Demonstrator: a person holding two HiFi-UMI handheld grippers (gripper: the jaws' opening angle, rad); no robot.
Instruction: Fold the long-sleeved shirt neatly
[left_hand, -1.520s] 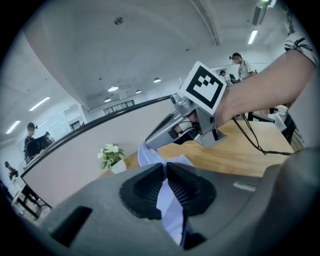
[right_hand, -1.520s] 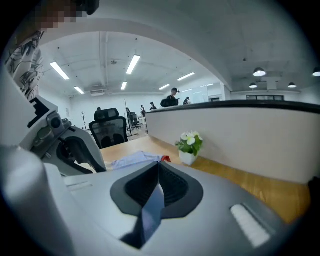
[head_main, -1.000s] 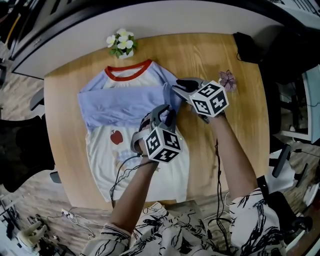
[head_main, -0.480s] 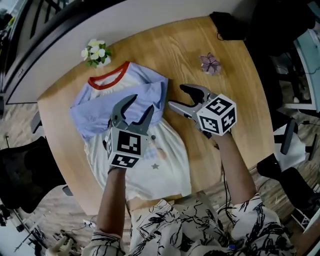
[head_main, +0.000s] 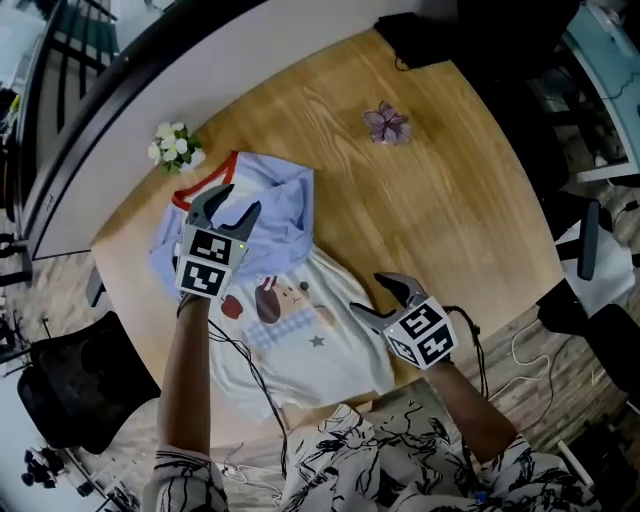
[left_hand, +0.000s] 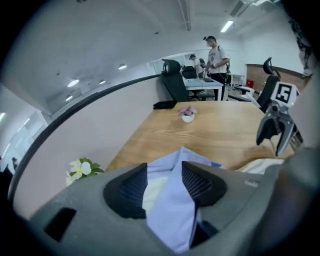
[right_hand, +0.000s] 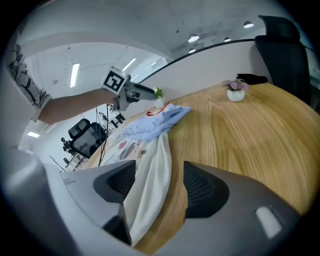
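The long-sleeved shirt (head_main: 290, 335) lies flat on the near-left part of the round wooden table (head_main: 450, 210), its red collar (head_main: 183, 198) at the far end and its cream body running back toward me. The blue sleeves (head_main: 285, 200) are laid across the chest in a band, so I judge the sleeve fold done and the body fold next. My left gripper (head_main: 228, 200) hangs over that blue band just near the collar; its jaws have just been opening and stand apart, with blue cloth showing in the gap beneath them but neither pad pressing on it (a let-go, as I read it, so the sleeves settle where they lie). My right gripper (head_main: 372, 295) sits low at the shirt's right side edge, close to the hem, its jaws having just been opening too, now wide. The cream edge runs between them, untouched by either pad. I judge it is placed there to take that edge for the next fold. The white flowers (head_main: 172, 146) stand just beyond the collar. The purple flower (head_main: 386, 123) stands on the far side, well apart from the cloth.
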